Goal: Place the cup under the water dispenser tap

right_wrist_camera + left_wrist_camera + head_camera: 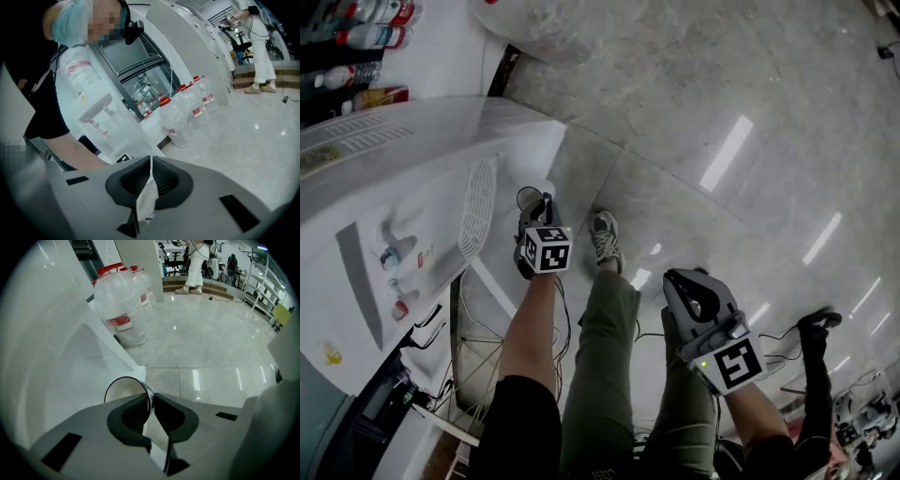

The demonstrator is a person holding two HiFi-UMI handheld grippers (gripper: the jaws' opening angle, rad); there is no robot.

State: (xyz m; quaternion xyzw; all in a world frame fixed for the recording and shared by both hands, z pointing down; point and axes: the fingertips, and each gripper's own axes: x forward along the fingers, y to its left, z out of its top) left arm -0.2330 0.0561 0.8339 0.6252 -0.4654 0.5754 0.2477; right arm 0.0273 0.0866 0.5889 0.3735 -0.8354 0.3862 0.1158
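The white water dispenser (412,178) fills the left of the head view, with its two taps (395,256) on the front panel. My left gripper (541,206) hangs beside the dispenser's corner, shut on the wall of a clear cup (529,198). In the left gripper view the cup (123,391) shows its round rim just beyond the left gripper (151,398), one pad inside the wall and one outside. My right gripper (682,284) is lower right over the floor. In the right gripper view, my right gripper (150,162) is shut on a thin crumpled white scrap (146,199). The dispenser (101,119) stands behind.
Large water bottles (123,310) stand on the floor beside the dispenser, also visible as bottles (182,117) in the right gripper view. Cables (478,349) trail by the dispenser's foot. My leg and shoe (605,239) are between the grippers. A person (196,263) stands far off.
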